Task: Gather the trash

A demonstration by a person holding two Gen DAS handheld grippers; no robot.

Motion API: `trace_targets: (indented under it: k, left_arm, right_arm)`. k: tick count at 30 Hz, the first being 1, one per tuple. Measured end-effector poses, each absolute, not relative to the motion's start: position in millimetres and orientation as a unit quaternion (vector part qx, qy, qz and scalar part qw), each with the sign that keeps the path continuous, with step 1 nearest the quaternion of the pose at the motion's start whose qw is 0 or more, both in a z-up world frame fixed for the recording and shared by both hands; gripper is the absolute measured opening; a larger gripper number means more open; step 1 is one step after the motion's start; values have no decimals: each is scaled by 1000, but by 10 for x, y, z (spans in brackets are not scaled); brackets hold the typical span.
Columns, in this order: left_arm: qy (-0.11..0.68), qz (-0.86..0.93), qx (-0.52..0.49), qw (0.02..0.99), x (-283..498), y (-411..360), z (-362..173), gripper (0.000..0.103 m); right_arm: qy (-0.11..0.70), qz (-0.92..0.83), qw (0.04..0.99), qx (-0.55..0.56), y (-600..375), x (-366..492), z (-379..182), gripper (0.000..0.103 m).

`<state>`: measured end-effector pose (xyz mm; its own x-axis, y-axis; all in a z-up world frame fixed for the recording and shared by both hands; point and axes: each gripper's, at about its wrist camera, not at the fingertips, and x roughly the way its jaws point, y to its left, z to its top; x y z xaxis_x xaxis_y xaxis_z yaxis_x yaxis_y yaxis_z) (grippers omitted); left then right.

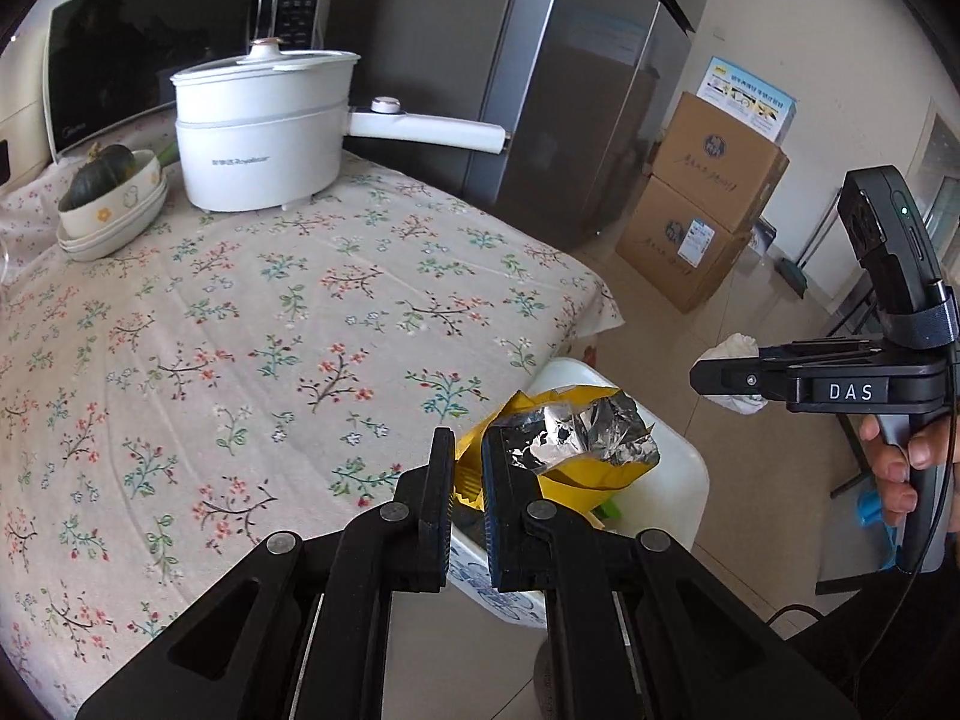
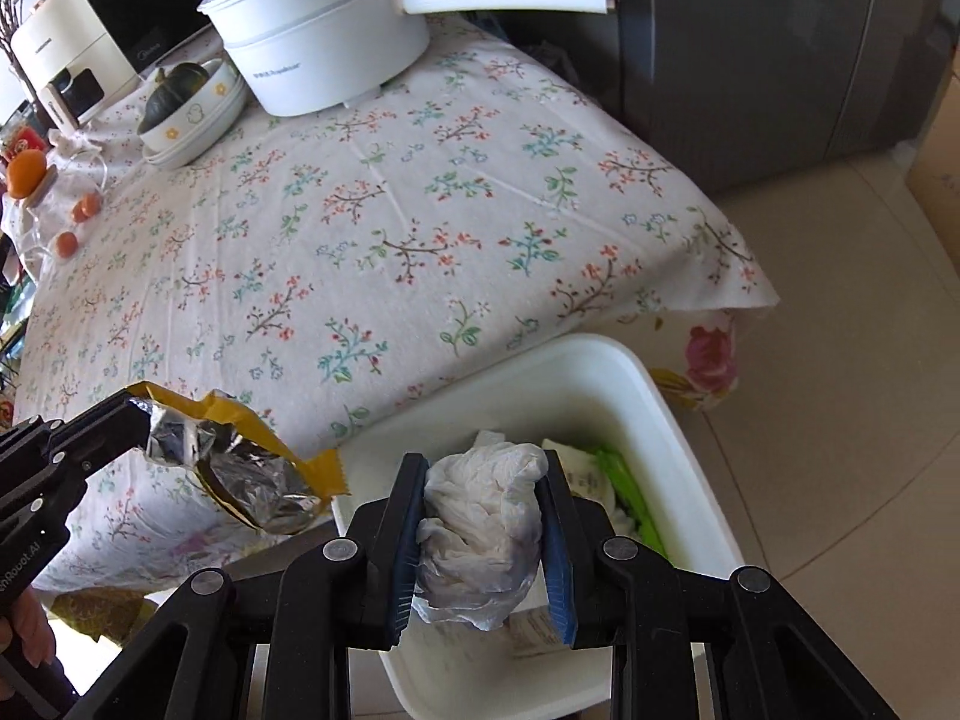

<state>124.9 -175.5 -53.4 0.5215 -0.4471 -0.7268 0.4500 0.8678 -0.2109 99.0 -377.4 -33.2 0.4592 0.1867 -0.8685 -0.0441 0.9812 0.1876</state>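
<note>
My left gripper (image 1: 467, 462) is shut on a yellow snack bag with a silver foil lining (image 1: 570, 438), held over the near edge of a white bin (image 1: 684, 468) beside the table. The bag also shows in the right wrist view (image 2: 240, 468), hanging from the left gripper (image 2: 135, 414). My right gripper (image 2: 485, 480) is shut on a crumpled white tissue (image 2: 480, 534), held above the white bin (image 2: 600, 372), which holds paper scraps and a green item (image 2: 636, 510). In the left wrist view the right gripper (image 1: 702, 375) holds the tissue (image 1: 732, 348) out over the floor.
The table with a floral cloth (image 1: 240, 330) carries a white electric pot (image 1: 264, 132), a bowl with a dark squash (image 1: 108, 192) and a microwave (image 1: 168, 42). A grey fridge (image 1: 570, 90) and stacked cardboard boxes (image 1: 702, 210) stand behind. Oranges (image 2: 27, 174) lie at the table's left.
</note>
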Motion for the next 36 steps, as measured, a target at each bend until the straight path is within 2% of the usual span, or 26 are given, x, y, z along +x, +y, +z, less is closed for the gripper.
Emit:
trace_targets:
  k: [11, 14, 15, 16, 18, 24, 28, 29, 31, 32, 33, 36]
  left_arm:
    - [424, -284, 29, 860, 1298, -2115, -761, 11]
    - [434, -299, 27, 849, 1342, -2155, -803, 26]
    - [439, -292, 26, 849, 1358, -2153, -804, 38]
    - [439, -284, 26, 852, 1362, -2140, -793, 54]
    - [433, -269, 25, 860, 1353, -2087, -745, 71]
    - [438, -231, 10, 869, 1351, -1798, -625, 90]
    - [443, -208, -6, 872, 1317, -1574, -579, 97]
    - [443, -201, -5, 874, 1298, -1529, -562, 99]
    - [439, -187, 1, 879, 1237, -1445, -524, 101]
    - [437, -180, 5, 881, 1204, -1403, -502, 101]
    - [437, -175, 7, 882, 1173, -1363, -480, 102]
    - [427, -158, 9, 890, 1054, -1222, -384, 102]
  right_arm:
    - [538, 42, 839, 70, -4027, 902, -481, 31]
    - [538, 38, 839, 72, -4051, 893, -479, 31]
    - [538, 37, 839, 73, -4058, 890, -479, 32]
    - [539, 36, 838, 74, -4062, 890, -479, 32]
    - [539, 36, 838, 74, -4055, 894, -478, 32]
    - [544, 39, 835, 72, -3978, 942, -488, 32]
    - [546, 41, 834, 72, -3897, 970, -485, 35]
    - [546, 39, 834, 74, -3884, 976, -478, 37]
    - [547, 36, 833, 78, -3866, 987, -463, 53]
    - [544, 32, 835, 79, -3857, 980, -444, 64]
    - [540, 31, 837, 79, -3840, 967, -415, 70]
    - [526, 37, 846, 79, -3764, 917, -315, 73]
